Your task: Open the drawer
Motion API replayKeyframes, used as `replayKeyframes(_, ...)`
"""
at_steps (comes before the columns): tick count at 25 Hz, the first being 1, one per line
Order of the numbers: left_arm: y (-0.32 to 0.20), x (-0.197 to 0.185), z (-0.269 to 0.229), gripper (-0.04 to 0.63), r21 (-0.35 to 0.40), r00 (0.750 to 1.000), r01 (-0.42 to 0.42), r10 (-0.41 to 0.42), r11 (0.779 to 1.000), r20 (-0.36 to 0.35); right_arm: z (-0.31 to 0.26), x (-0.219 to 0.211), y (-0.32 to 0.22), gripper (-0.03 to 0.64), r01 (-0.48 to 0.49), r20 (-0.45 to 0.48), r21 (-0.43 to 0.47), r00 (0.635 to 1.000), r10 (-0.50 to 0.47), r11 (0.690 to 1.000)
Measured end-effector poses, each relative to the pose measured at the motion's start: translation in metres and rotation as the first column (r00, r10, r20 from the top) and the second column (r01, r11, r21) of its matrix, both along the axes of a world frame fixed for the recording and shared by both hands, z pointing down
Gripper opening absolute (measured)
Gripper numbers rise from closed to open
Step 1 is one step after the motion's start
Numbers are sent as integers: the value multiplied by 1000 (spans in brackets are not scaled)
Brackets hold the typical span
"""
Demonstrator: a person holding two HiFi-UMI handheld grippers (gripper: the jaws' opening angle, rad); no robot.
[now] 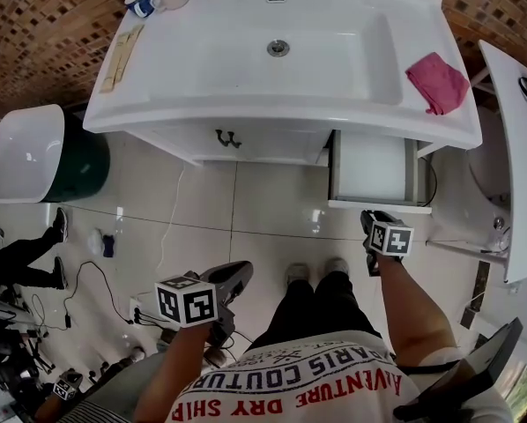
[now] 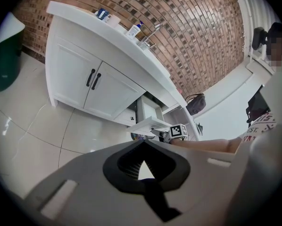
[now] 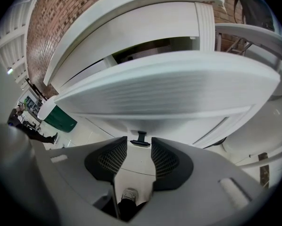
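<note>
Your right hand-held gripper (image 3: 139,144) stands wide at the open drawer (image 3: 169,86) handle (image 3: 141,138); your left hand-held gripper (image 2: 143,142) is closed, above the floor (image 1: 246,201).

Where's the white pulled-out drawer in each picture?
Head view: white pulled-out drawer, right of centre, under the white sink counter.
Left gripper view: centre, small, under the counter.
Right gripper view: fills the upper middle.
Shared landmark: dark green bin.

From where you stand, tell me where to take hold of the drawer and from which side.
Grip the small dark handle on the drawer front, coming straight from the front. It juts out on a short stem, and the open right tongs line up with it.
</note>
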State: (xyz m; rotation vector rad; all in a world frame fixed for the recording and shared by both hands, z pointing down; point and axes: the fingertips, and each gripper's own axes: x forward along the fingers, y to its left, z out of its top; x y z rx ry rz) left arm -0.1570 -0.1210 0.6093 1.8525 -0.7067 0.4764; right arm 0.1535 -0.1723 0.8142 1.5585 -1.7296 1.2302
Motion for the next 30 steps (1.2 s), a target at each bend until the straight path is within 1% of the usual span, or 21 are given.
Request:
replayKeyframes(2, 0, -1, 1, -6, 0, 1000, -8, 8, 1000, -9, -2, -3, 2, 189, 2, 16, -4, 1000, -1, 1000)
replayKeyframes(4, -2, -5, 0, -6, 2, 1000, -16, 16, 1000, -21, -4, -9, 9, 213, 20, 7, -29, 1000, -20, 999)
replayKeyframes(6, -3, -9, -5, -6, 5, 999, -22, 22, 1000, -38, -9, -15, 22, 213, 36, -16, -53, 999, -37, 998)
replayKeyframes(8, -6, -9, -10, -6, 11, 998, -34, 34, 999, -57, -19, -24, 37, 210, 36, -12, -62, 999, -37, 997)
replayKeyframes(11, -10, -4, -18, -6, 37, 995, -50, 53, 998, -86, -46, -37, 50, 152, 54, 13, -30, 998, -54, 998)
replayKeyframes(12, -9, -3, -21, -6, 45, 994, -51, 55, 998, -92, -57, -41, 52, 112, 62, 21, -12, 998, -62, 998)
replayKeyframes(16, 7, 1, -36, -6, 67, 994, -51, 57, 996, -93, -112, -50, 59, 13, 77, 58, 85, 995, -82, 993)
replayKeyframes(18, 18, 4, -45, -6, 82, 994, -50, 58, 995, -92, -144, -57, 63, 9, 107, 78, 145, 990, -119, 984)
replayKeyframes(21, 46, 14, -56, -6, 108, 994, -54, 63, 993, -86, -193, -64, 87, 9, 155, 100, 237, 978, -182, 959)
replayKeyframes(23, 72, 27, -65, -6, 129, 994, -57, 69, 990, -90, -220, -67, 115, 10, 171, 128, 283, 968, -214, 944)
replayKeyframes(27, 155, 54, -80, -6, 162, 989, -72, 92, 984, -117, -252, -73, 203, 9, 212, 187, 330, 940, -284, 920)
replayKeyframes(30, 228, 80, -86, -6, 190, 982, -108, 134, 976, -130, -268, -58, 282, 8, 205, 232, 355, 926, -298, 912)
